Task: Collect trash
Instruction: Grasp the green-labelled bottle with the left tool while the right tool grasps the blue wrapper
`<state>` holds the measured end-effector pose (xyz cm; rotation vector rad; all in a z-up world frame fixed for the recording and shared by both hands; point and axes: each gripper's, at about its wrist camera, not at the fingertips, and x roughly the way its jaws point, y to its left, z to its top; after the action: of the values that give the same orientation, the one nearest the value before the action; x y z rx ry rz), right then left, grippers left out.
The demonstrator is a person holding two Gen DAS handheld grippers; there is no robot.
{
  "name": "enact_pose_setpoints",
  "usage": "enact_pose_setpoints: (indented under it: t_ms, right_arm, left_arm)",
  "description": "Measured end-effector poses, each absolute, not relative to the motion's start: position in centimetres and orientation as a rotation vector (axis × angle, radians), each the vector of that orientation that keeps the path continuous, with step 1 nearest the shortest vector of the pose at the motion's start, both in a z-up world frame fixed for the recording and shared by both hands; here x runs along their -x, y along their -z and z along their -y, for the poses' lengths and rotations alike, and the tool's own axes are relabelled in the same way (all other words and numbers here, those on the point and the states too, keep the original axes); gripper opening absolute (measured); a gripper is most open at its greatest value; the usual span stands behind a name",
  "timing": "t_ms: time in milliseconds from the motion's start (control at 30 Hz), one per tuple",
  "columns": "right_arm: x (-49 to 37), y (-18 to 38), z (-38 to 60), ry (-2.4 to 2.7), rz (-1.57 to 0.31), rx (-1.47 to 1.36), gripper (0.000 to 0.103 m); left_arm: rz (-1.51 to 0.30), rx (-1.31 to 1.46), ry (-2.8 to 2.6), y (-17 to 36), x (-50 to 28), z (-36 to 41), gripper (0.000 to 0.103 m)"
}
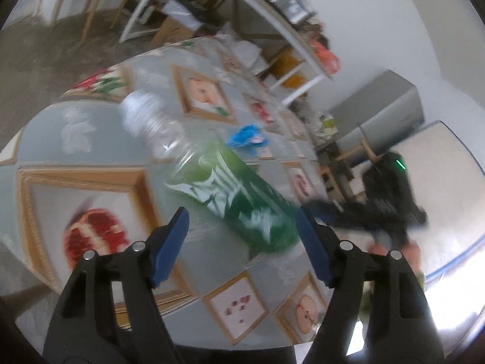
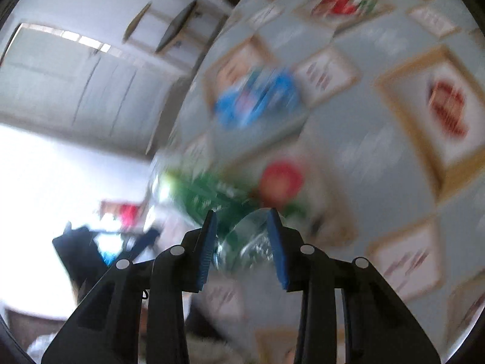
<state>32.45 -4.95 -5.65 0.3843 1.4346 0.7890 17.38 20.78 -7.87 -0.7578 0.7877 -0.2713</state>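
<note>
Left wrist view: my left gripper [image 1: 242, 245] stands wide, gripping nothing; the green-labelled bottle [image 1: 212, 176] lies on the tablecloth [image 1: 75, 148] ahead, toward 12 o'clock. Right wrist view: my right gripper [image 2: 242, 248], half closed, brackets the bottle's base [image 2: 245, 242]; whether it's actually gripping, I cannot tell. Blue wrapper [image 2: 257, 97] at 12 o'clock.

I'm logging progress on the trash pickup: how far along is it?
Nothing looks collected yet. In hand: the clear plastic bottle with a green label lies on the fruit-patterned tablecloth; the right hand-held gripper brackets its base, contact blurred, while the left hand-held gripper is open around its lower end. Left: that bottle and the crumpled blue wrapper.
</note>
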Motion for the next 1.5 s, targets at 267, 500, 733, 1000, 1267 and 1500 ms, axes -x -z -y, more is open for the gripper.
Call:
enact_pose_setpoints:
  t_ms: [267, 500, 733, 1000, 1267, 1500]
  right_arm:
    - [-35.2, 1.7, 4.6, -0.655, -1.156, -0.13, 0.065]
    - [-42.9, 4.0, 1.5, -0.547, -1.088, -0.035, 0.071]
    - [-44.4, 8.4, -1.3, -0.534, -1.215, -0.017, 0.057]
    - [-41.0, 8.6, 2.1, -0.49, -1.256, -0.095, 0.035]
    - [-34.6, 8.3, 6.7, -0.486, -1.273, -0.173, 0.032]
    - [-28.5, 7.7, 10.5, -0.423, -1.237, -0.194, 0.032]
  left_arm:
    - [-0.838, 0.794, 0.191, 8.6, -17.3, -22.6, 0.07]
    - [-0.914, 0.712, 0.123, 8.6, -18.9, -22.0, 0.07]
    - [-0.956, 0.721, 0.159, 9.2, -20.2, -21.8, 0.066]
    - [-0.97, 0.669, 0.208, 8.9, -21.1, -20.0, 0.059]
    - [-0.98, 0.608, 0.267, 8.5, -20.1, -17.7, 0.056]
    - [-1.047, 0.541, 0.357, 8.2, -17.9, -14.2, 0.056]
